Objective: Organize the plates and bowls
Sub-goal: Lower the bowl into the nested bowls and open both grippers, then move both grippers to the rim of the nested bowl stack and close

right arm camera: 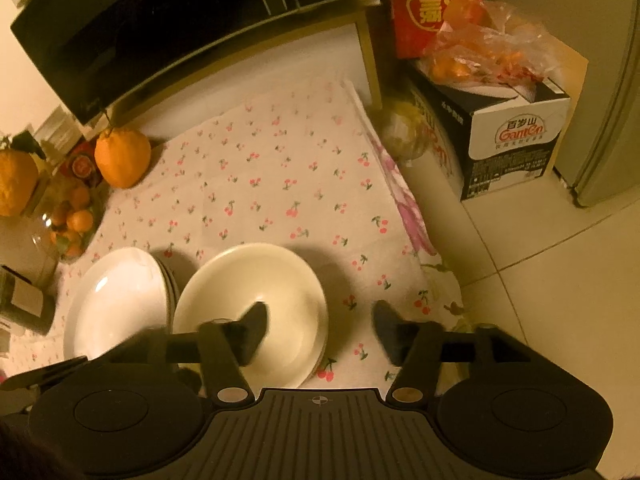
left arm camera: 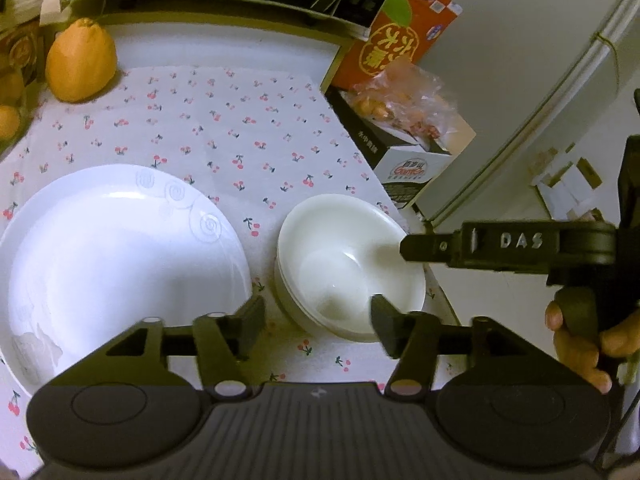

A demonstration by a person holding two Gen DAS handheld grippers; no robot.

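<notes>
Jaws on both grippers spread wide, nothing between them. Left gripper (left arm camera: pixel 318 326) hovers over the gap btw plate stack and bowl stack; its right finger overlaps the bowl rim in view, contact can't tell. Right gripper (right arm camera: pixel 320 330) sits above the bowls' near-right edge, left finger over the bowl interior, right finger over bare cloth.

Stack of white bowls (left arm camera: pixel 348 264) nested, upright, near the desk's right edge. Stack of white plates (left arm camera: pixel 120 264) just beside it on the left, top plate w/ faint swirl pattern; narrow strip of cloth btw the two stacks. Right gripper's finger also seen from the left wrist cam, reaching in over the bowls' far-right rim, person's hand (left arm camera: pixel 580 344) on its grip.

Desk covered w/ white cherry-print tablecloth (right arm camera: pixel 272 184), cloth mostly bare behind the stacks. Large orange citrus fruit (left arm camera: pixel 80 62) at back left, glass bowl of small oranges (right arm camera: pixel 70 224) further left. Black microwave (right arm camera: pixel 140 28) at the back on a raised stand.

Off the desk's right side: black/white Ganten carton (right arm camera: pixel 516 140) w/ plastic bag of orange items (right arm camera: pixel 484 52) on top, red box (right arm camera: pixel 436 4) behind it. Beige tiled floor (right arm camera: pixel 540 300), pale fridge (right arm camera: pixel 608 120) at far right. Warm dim lighting.
</notes>
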